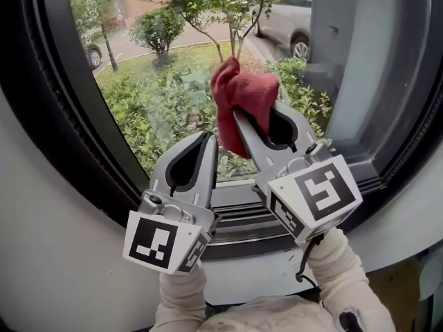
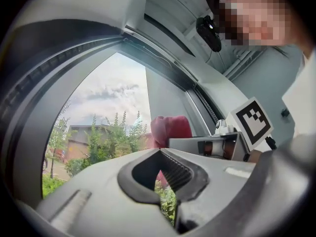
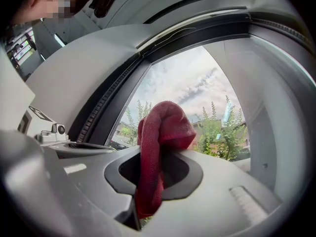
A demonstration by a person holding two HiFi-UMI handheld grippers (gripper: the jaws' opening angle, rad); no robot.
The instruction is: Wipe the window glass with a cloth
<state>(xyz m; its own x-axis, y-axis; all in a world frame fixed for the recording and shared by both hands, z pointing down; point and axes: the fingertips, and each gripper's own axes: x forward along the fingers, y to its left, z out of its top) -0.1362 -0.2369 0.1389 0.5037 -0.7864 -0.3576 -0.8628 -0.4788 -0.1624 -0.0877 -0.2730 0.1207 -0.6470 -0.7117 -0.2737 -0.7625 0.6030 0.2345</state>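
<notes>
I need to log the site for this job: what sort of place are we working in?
Probably indoors at ground level, facing a street: a dark window frame, bushes just outside the glass, and a parked car beyond.

Daylight through window glass (image 1: 149,106), fisheye-warped edges

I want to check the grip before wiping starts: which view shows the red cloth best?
The right gripper view. There the red cloth fills the centre, pinched between the right gripper's fingers, bunched above them and trailing below. The head view shows mostly its bunched top. The left gripper view shows only a small part.
</notes>
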